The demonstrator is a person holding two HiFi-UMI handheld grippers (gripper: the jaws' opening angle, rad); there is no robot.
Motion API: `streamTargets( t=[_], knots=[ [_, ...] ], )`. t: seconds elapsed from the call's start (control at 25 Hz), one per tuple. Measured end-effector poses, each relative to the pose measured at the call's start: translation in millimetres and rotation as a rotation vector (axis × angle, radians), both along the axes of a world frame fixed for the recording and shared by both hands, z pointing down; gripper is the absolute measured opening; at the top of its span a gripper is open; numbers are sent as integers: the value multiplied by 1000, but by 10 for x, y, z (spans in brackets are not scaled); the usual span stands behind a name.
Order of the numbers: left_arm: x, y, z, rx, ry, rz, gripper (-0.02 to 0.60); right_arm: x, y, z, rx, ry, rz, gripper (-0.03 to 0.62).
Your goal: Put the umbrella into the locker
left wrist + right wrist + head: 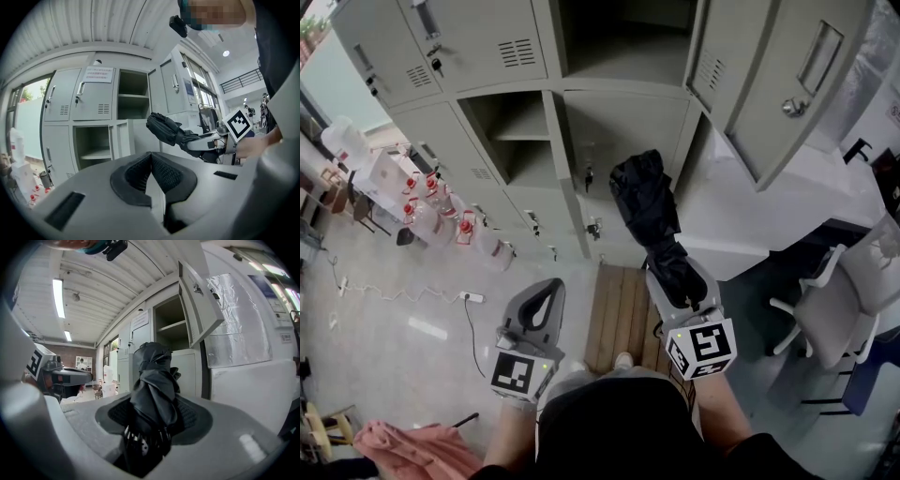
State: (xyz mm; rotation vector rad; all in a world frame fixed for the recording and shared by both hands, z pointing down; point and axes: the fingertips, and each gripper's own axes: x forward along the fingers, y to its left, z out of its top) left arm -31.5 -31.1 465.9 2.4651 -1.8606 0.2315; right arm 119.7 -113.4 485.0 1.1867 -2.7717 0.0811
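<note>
A folded black umbrella (649,214) is clamped by its lower end in my right gripper (673,272) and sticks out towards the grey lockers (487,47). It hangs in front of a closed lower door (623,136). In the right gripper view the umbrella (152,376) fills the gap between the pads of the right gripper (154,406). An open compartment (623,42) lies above it, with its door (773,84) swung out to the right. My left gripper (544,298) is lower left, shut and empty. In its own view the left gripper's (151,155) pads meet at the tip.
A second open compartment (514,131) with a shelf is left of the umbrella. Water bottles with red caps (441,211) and a power strip (471,297) are on the floor at left. A wooden platform (623,319) lies underfoot. A white desk (787,206) and an office chair (844,300) stand at right.
</note>
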Motion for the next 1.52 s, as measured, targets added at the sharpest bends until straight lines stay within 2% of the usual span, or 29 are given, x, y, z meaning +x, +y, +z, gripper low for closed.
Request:
streamTargets(
  t=[0.2, 0.32, 0.52, 0.92, 1.08, 1.2, 1.32, 1.52],
  knots=[
    [57, -11, 86, 10, -46, -18, 8, 90, -81, 49, -9, -14, -23, 225],
    [56, -59, 90, -26, -10, -41, 8, 78, -114, 55, -6, -22, -33, 225],
    [-46, -203, 85, -14, -1, -37, 8, 1, -222, 65, -8, -11, -31, 225],
    [-549, -532, 131, -15, 32, 0, 8, -328, -512, 80, -20, 5, 40, 225],
    [-779, -660, 124, -9, 42, 30, 8, -513, -607, 14, -13, 9, 71, 225],
    [-969, -729, 168, 26, 18, 83, 8, -655, -669, -31, -6, 15, 96, 225],
    [-1110, -800, 123, 19, 77, 100, 8, -754, -703, -79, -3, 27, 130, 225],
    [-1266, -995, 81, 42, 87, 137, 8, -842, -762, -201, 13, 48, 170, 225]
  ],
)
